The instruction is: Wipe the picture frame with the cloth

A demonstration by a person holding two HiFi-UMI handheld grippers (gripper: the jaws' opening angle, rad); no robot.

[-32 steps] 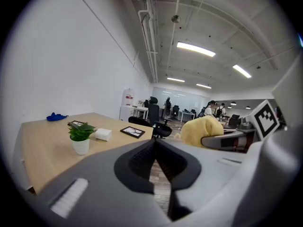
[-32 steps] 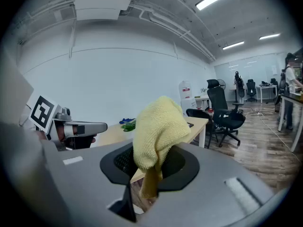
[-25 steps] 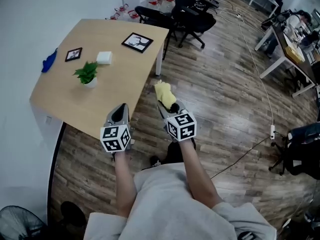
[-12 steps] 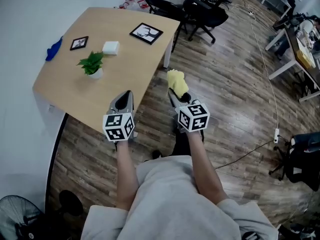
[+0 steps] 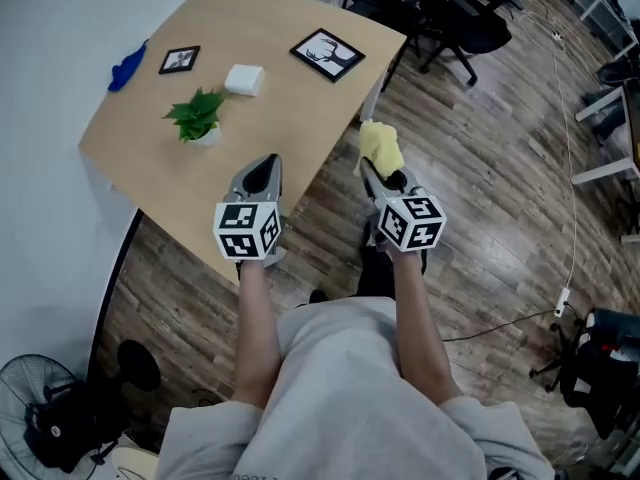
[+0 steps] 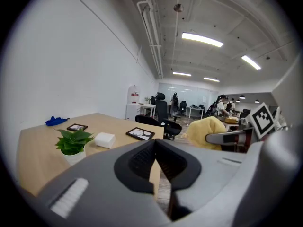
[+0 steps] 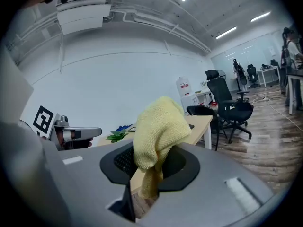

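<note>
Over table [image 5: 285, 108] edge, left gripper [image 5: 267, 160] arrived; cloth [image 5: 381, 146] nearer.

my left gripper [image 5: 264, 168] at centre frame, jaws together and empty, my right gripper [image 5: 383, 178] just to its right, clamped on the yellow cloth [image 5: 380, 145], both forearms [image 5: 411, 318] stretched forward

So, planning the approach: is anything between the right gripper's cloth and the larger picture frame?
Nothing visible. Only the table's edge and bare top lie between the cloth and the larger picture frame; the plant and white box sit further left.
</note>
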